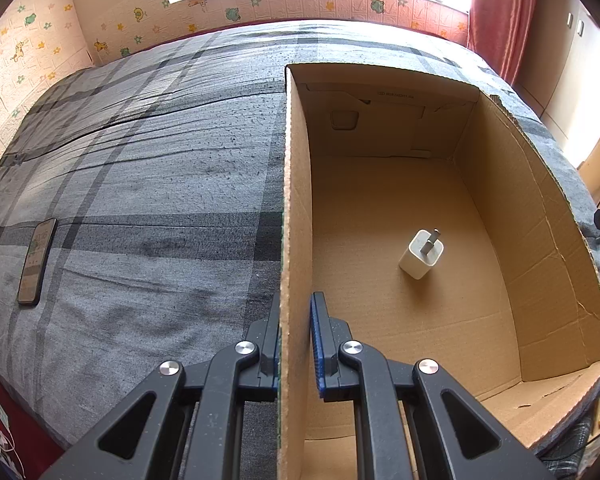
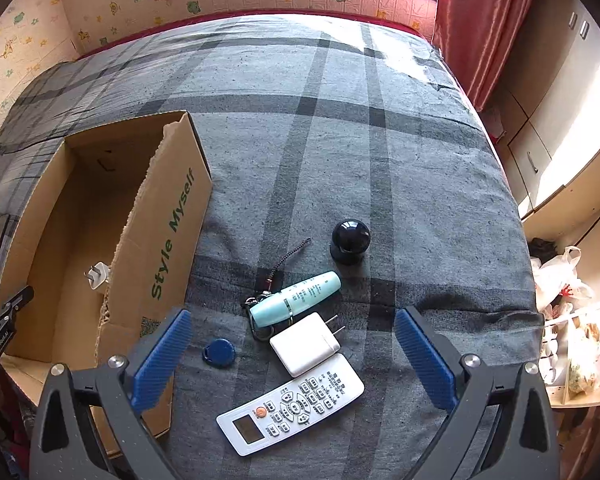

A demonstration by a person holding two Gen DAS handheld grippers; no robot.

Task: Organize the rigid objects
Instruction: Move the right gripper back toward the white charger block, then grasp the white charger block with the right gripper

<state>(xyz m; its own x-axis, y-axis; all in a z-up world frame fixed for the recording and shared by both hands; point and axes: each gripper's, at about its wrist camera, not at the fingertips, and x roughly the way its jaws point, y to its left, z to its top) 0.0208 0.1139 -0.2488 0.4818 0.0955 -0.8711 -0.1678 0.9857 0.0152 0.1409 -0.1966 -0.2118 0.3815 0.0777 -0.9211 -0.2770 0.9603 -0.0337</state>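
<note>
An open cardboard box (image 1: 496,216) lies on the grey plaid bed; it also shows in the right wrist view (image 2: 168,232). A small white charger (image 1: 421,254) lies inside it, also seen in the right wrist view (image 2: 97,275). My left gripper (image 1: 296,340) is shut on the box's left wall (image 1: 296,208). My right gripper (image 2: 292,344) is open and empty above a white adapter (image 2: 305,344), a white remote (image 2: 292,402), a light-blue tube (image 2: 296,299), a blue key fob (image 2: 219,352), a keyring with cord (image 2: 278,268) and a black ball-shaped object (image 2: 350,240).
A phone (image 1: 36,262) lies on the bed left of the box. A red curtain (image 2: 472,20) hangs at the back right. White cabinets (image 2: 556,120) and shelves with bags (image 2: 568,320) stand right of the bed.
</note>
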